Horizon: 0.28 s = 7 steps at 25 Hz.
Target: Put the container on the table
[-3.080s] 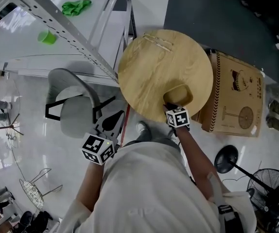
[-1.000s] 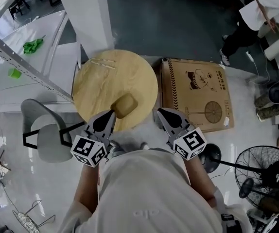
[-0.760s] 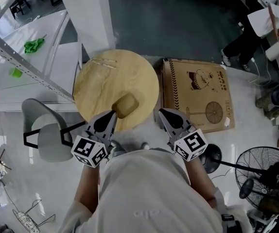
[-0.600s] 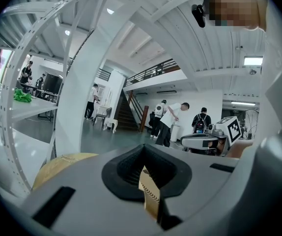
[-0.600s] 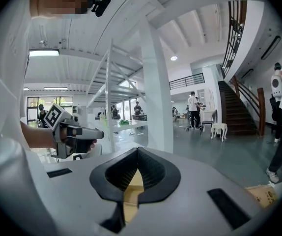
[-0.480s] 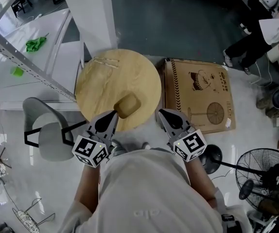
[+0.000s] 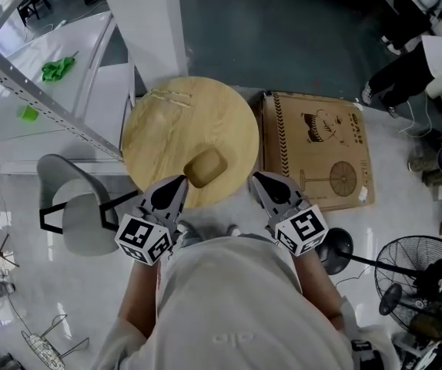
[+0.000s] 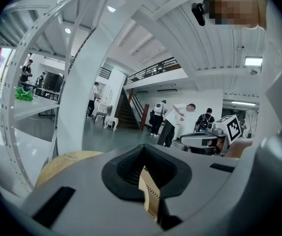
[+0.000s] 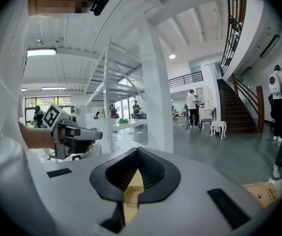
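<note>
Cropped and covered
A bystander (image 7: pixel 410 72) runs off the head view's right edge; the left gripper (image 8: pixel 144 147) covers most of the round table (image 8: pixel 62 163) in its own view.

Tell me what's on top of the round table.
The container sits on the table at its near edge; two thin sticks lie at the far edge. The container's inside can't be made out.

Flat cardboard box (image 7: pixel 313 149), grey chair (image 7: pixel 90 223), floor fan (image 7: pixel 415 267)
</note>
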{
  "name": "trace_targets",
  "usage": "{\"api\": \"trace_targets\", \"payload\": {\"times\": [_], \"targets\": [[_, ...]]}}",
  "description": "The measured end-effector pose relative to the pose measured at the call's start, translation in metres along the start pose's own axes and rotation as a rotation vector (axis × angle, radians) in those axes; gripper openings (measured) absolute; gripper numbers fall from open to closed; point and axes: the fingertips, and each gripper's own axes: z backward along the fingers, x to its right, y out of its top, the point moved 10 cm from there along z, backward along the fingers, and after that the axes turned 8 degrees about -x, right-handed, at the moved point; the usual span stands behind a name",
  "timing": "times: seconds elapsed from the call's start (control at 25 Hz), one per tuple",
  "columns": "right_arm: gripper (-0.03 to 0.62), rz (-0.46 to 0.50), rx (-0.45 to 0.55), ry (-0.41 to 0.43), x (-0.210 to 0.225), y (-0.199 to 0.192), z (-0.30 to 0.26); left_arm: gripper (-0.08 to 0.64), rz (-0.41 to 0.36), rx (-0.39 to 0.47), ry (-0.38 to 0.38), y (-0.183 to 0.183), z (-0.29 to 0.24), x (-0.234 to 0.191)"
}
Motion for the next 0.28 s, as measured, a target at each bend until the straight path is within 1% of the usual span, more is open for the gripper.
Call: {"api": "trace_targets", "payload": {"times": [0.28], "targets": [[0.026,-0.001,-0.004,-0.001,-0.0012,0.0016,-0.0084,0.014,0.012,-0.008,0.002,-0.0013,0.0018,-0.0087]]}}
